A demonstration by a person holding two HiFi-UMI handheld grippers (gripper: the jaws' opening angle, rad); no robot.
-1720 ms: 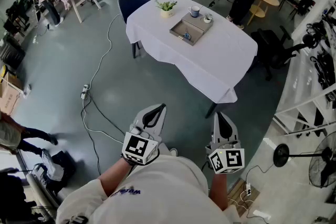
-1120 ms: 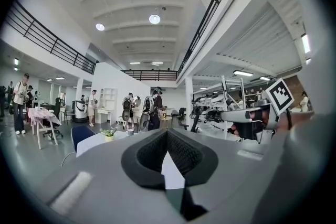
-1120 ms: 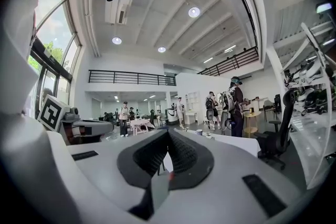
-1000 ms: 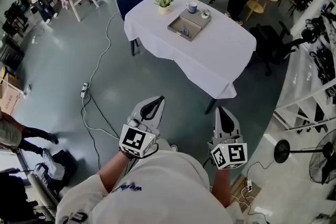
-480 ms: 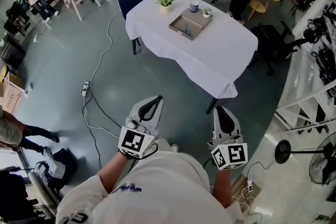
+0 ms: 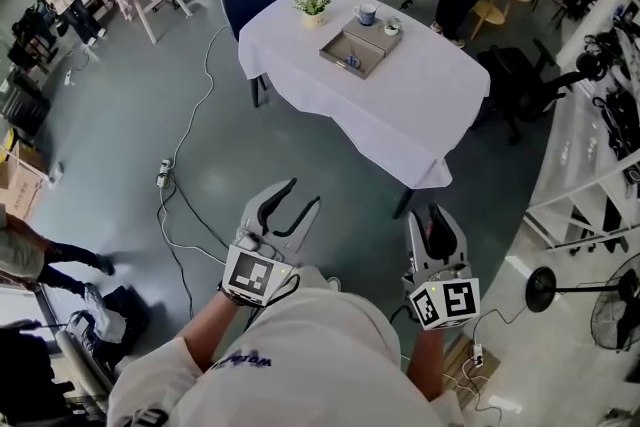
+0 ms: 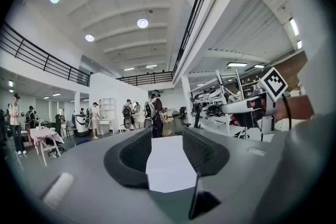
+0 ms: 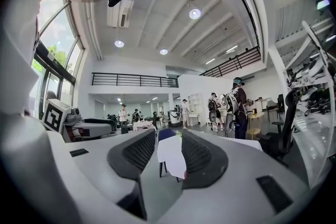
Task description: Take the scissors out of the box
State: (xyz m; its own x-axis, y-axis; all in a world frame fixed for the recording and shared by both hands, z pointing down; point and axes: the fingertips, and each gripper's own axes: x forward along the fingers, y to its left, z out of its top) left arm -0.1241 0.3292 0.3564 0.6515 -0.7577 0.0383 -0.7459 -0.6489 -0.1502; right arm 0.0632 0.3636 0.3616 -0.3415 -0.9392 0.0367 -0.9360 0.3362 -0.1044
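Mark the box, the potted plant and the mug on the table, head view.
box (image 6: 343, 47), head view, bare inner floor
potted plant (image 6: 312, 5), head view, leaves
mug (image 6: 367, 15), head view, side wall

The person holds 2 grippers out level in front of the torso, side by side and well apart. The left gripper (image 6: 303, 194) has its jaws opening, with a clear gap between them and nothing in it (its left marker cube (image 6: 255, 275) sits just ahead of the bare left forearm (image 6: 207, 333)). The right gripper (image 6: 433, 218) is opening too, its gap narrower and also empty, and the right marker cube (image 6: 447, 303) faces up.
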